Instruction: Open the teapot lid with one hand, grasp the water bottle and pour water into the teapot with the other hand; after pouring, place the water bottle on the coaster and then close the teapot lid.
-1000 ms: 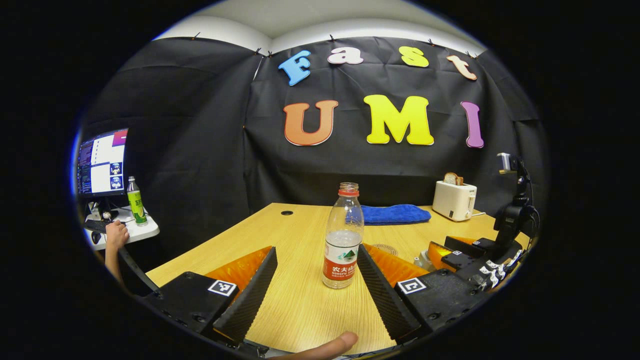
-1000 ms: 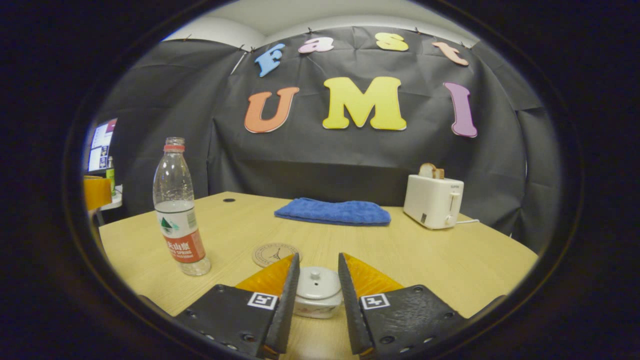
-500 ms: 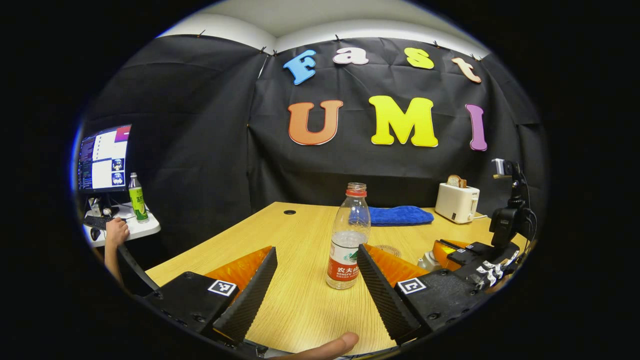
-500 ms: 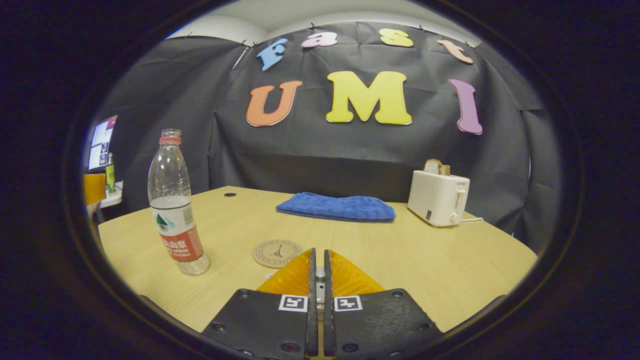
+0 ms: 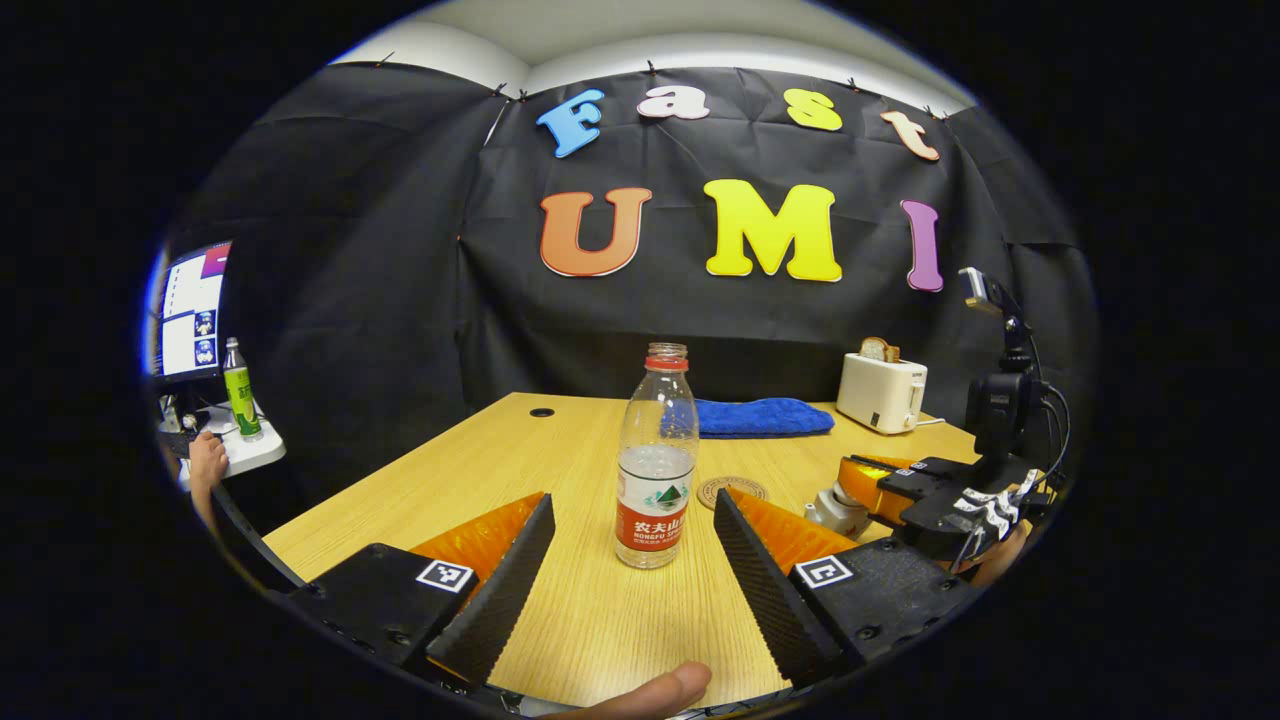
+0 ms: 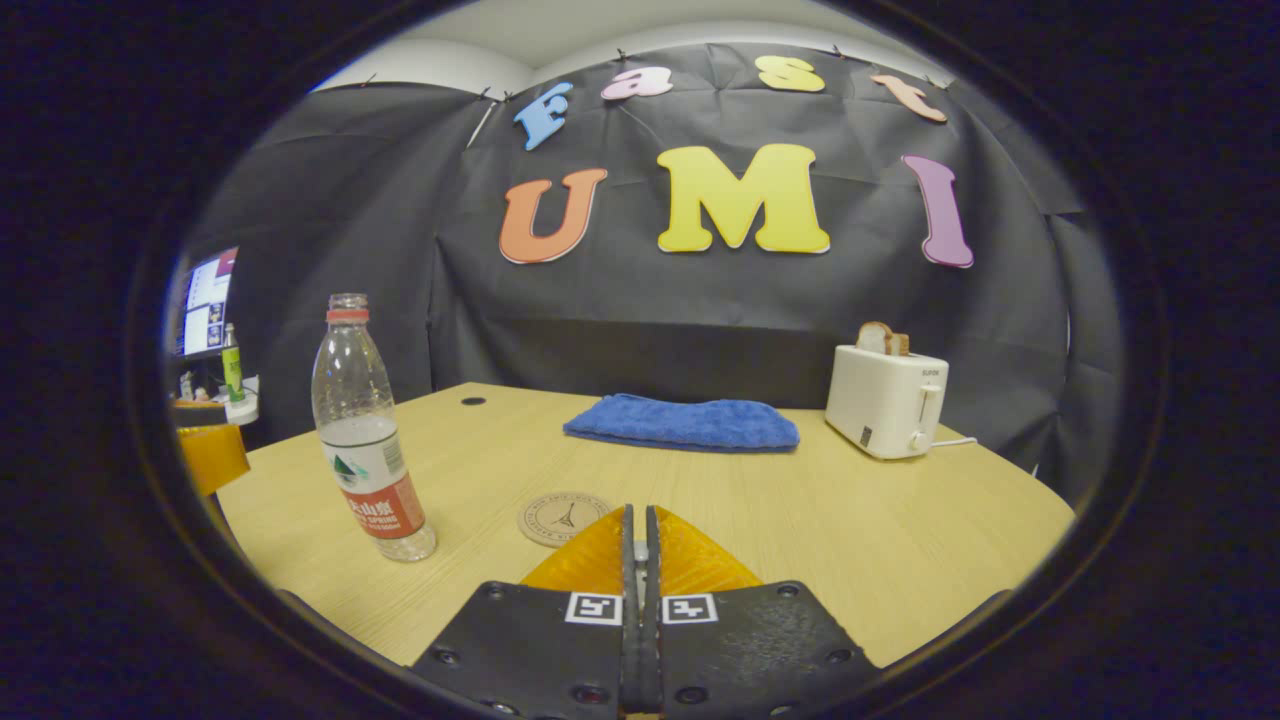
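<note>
- My right gripper (image 6: 638,560) has its two fingers drawn together with only a thin slit between them. In the right gripper view a sliver of something pale sits in that slit; I judge it is the knob of the teapot lid, pinched so I can lift the lid off.
- In the left gripper view that same gripper (image 5: 880,480) sits at the right of the table (image 5: 560,470), its tips right over the white teapot (image 5: 832,508). Whether the lid has left the pot I cannot tell; the fingers hide it.
- My left gripper (image 5: 630,545) is spread wide and holds nothing. I keep it open because the water bottle (image 5: 655,460) must pass between the fingers before I close.
- The water bottle stands upright and uncapped, partly filled, just beyond my left fingertips and about centred between them, not touching either. A short push forward should bring it between them.
- From the right gripper view the water bottle (image 6: 368,440) is to the near left, apart from my closed fingers.
- The round coaster (image 6: 566,517) lies flat just beyond my right fingertips, between bottle and teapot, so the bottle's landing spot is near.
- Further back lie a folded blue towel (image 6: 682,423) and a white toaster (image 6: 886,400) at the far right, both well apart from the work.
</note>
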